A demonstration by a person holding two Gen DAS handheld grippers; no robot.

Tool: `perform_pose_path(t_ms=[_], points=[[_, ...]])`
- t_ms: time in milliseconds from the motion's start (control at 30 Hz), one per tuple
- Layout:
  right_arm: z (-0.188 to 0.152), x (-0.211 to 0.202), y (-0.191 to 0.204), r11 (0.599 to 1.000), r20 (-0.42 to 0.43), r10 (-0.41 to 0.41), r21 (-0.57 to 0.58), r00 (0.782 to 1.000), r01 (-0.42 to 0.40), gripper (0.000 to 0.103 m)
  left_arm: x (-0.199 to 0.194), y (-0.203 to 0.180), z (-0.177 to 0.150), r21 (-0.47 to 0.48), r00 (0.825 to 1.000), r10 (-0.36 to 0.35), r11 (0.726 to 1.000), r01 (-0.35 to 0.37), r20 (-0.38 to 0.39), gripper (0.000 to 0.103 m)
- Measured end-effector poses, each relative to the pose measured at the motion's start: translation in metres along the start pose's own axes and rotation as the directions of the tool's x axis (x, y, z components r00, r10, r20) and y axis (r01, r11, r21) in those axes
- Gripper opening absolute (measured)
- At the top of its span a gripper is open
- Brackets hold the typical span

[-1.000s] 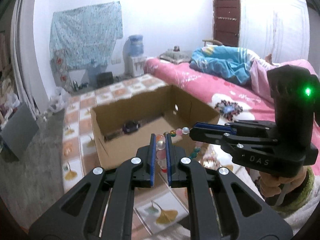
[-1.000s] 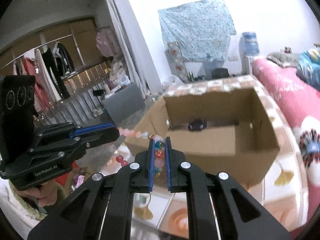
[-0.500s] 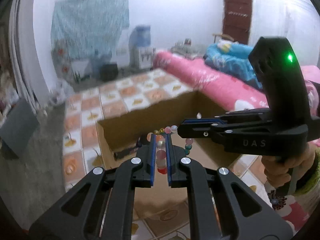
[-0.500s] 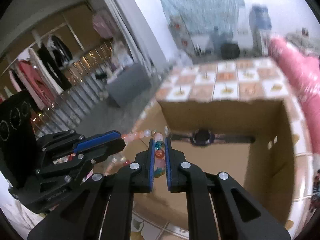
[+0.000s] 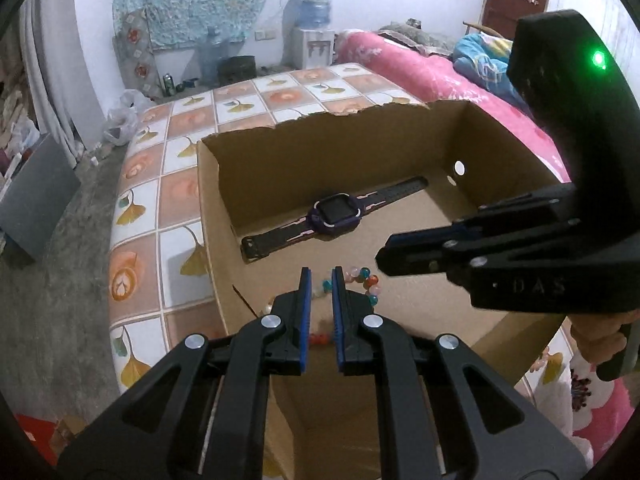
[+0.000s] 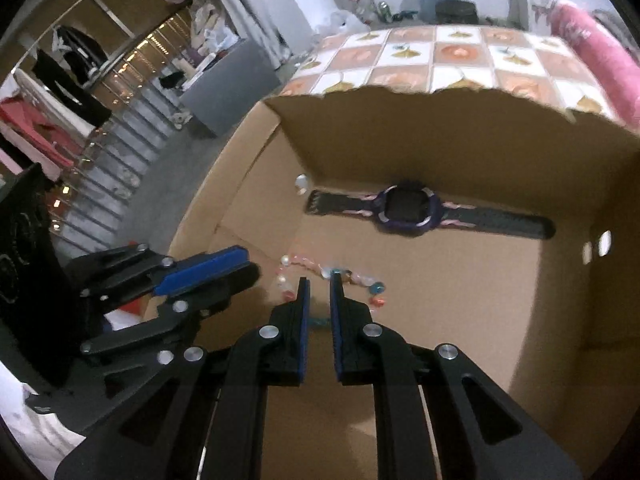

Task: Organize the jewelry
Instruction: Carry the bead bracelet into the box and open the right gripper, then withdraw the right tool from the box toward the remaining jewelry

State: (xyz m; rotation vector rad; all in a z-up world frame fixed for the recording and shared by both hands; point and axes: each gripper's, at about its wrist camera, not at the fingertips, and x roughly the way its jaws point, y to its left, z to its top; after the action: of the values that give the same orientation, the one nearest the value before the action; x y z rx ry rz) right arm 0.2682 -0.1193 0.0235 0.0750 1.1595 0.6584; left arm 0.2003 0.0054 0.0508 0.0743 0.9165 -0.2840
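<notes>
A bead bracelet (image 5: 366,282) with pink, teal and red beads lies on the floor of an open cardboard box (image 5: 400,128); it also shows in the right wrist view (image 6: 362,282). A purple smartwatch (image 5: 336,216) lies flat near the box's far wall, also seen in the right wrist view (image 6: 412,210). My left gripper (image 5: 319,276) hovers over the box with its jaws slightly apart and the beads lying loose below. My right gripper (image 6: 318,280) stands the same way, jaws slightly apart above the bracelet. Each gripper shows in the other's view.
The box stands on a tiled surface with orange and white leaf tiles (image 5: 160,216). A pink bed (image 5: 420,68) lies to the right. A water dispenser (image 5: 314,32) and a hanging cloth are by the far wall. A clothes rack (image 6: 60,92) stands at left.
Both grippers moved down over the box and their jaws parted a little. The bracelet, held between both before, now lies on the box floor.
</notes>
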Motion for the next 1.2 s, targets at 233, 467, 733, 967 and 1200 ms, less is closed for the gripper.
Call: perform_pose_path(t_ms=[233,467,733,967,1200], points=[[-0.008,-0.015,-0.003,1.000,0.053,0.011,0.015,0.999,-0.012,0.011,-0.015,0.002,0.000,-0.014,0.999,0.018,1.000,-0.018,0.044,0.013],[-0.021,-0.057,-0.006,1.000,0.157,0.013,0.026,0.988,-0.017,0.017,-0.049,-0.001,-0.008,-0.012,0.992,0.046,0.999,-0.045,0.120,0.037],[-0.072,-0.124,-0.006,0.998,0.284,0.049,0.010,0.958,-0.055,0.032,-0.104,-0.009,-0.045,-0.001,0.975,0.039,0.999,-0.040,0.217,0.070],[-0.140,-0.153,-0.015,0.997,0.323,0.054,0.037,0.945,-0.069,0.034,-0.119,-0.027,-0.088,0.034,0.974,-0.015,0.999,0.007,0.227,0.083],[-0.193,-0.129,-0.033,0.984,0.300,0.056,0.146,0.952,-0.104,0.034,-0.082,-0.041,-0.129,0.018,0.992,-0.032,0.999,0.030,0.121,0.084]])
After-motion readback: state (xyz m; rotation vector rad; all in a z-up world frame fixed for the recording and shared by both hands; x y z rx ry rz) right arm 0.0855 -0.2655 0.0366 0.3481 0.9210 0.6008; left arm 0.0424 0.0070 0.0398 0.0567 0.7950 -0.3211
